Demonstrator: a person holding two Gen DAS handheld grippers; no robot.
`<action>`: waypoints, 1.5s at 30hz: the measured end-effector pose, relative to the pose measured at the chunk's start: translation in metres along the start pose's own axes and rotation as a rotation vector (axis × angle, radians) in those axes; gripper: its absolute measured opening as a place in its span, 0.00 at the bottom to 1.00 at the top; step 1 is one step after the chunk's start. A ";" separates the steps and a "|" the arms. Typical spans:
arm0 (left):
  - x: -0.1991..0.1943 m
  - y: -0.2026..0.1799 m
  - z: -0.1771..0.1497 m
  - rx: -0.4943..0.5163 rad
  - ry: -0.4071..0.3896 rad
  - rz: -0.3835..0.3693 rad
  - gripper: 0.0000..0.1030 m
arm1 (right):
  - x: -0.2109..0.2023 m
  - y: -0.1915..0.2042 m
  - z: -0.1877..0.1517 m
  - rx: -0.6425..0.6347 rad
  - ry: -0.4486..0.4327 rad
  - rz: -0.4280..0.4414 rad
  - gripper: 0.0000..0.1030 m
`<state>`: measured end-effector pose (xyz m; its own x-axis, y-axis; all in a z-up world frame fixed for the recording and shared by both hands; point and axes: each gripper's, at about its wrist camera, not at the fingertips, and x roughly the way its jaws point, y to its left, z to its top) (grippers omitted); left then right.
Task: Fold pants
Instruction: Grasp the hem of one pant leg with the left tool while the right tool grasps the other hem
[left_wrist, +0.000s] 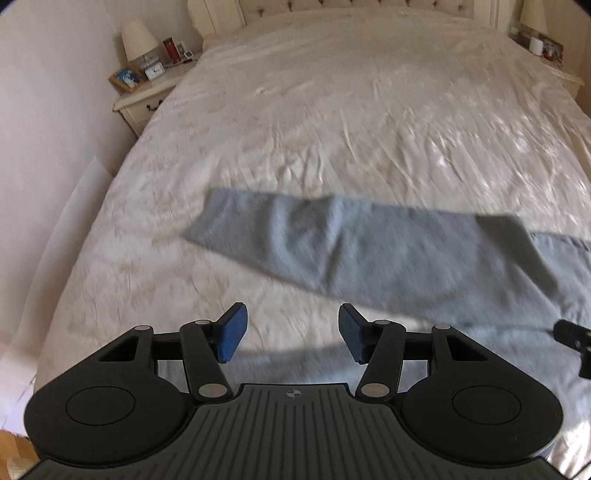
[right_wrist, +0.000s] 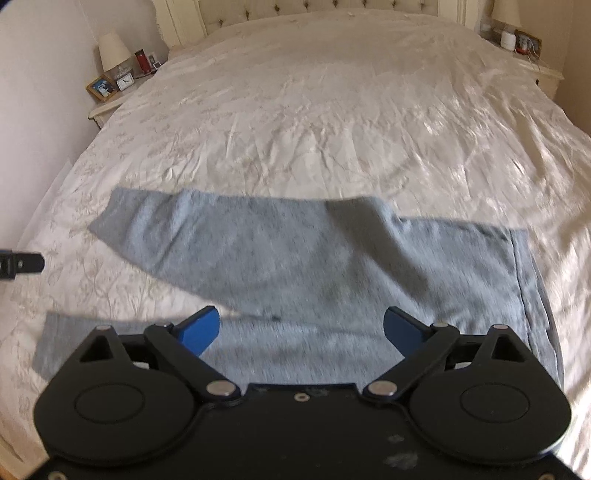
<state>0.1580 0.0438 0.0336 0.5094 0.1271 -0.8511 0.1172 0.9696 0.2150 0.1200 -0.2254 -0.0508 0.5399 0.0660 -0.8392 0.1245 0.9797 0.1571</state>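
Both grippers, left (left_wrist: 291, 332) and right (right_wrist: 301, 332), we are holding spread and empty above the grey pants (right_wrist: 280, 258) lying across the bed (right_wrist: 332, 129).

Grey pants (right_wrist: 280, 258) on a cream, faintly floral bedspread (right_wrist: 332, 122); blue pads (left_wrist: 232, 338) on black tools

A cream bed (right_wrist: 332, 129) with a tufted headboard (right_wrist: 314, 9). On the left nightstand (left_wrist: 144, 98): lamp (left_wrist: 137, 38), photo frame (left_wrist: 125, 78), clock (left_wrist: 153, 70), red can (left_wrist: 170, 50). A second nightstand (right_wrist: 543, 74) sits far right
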 end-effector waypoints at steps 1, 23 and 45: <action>0.007 0.003 0.006 0.001 0.000 0.002 0.52 | 0.004 0.004 0.005 -0.007 -0.005 0.006 0.97; 0.251 0.045 0.045 -0.064 0.252 0.023 0.48 | 0.196 0.087 0.116 -0.344 -0.009 0.179 0.84; 0.247 0.060 0.060 -0.103 0.205 -0.088 0.48 | 0.269 0.102 0.122 -0.616 0.127 0.334 0.06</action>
<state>0.3422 0.1210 -0.1354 0.3163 0.0708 -0.9460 0.0611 0.9936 0.0948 0.3789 -0.1306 -0.1967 0.3612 0.3665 -0.8574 -0.5445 0.8294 0.1252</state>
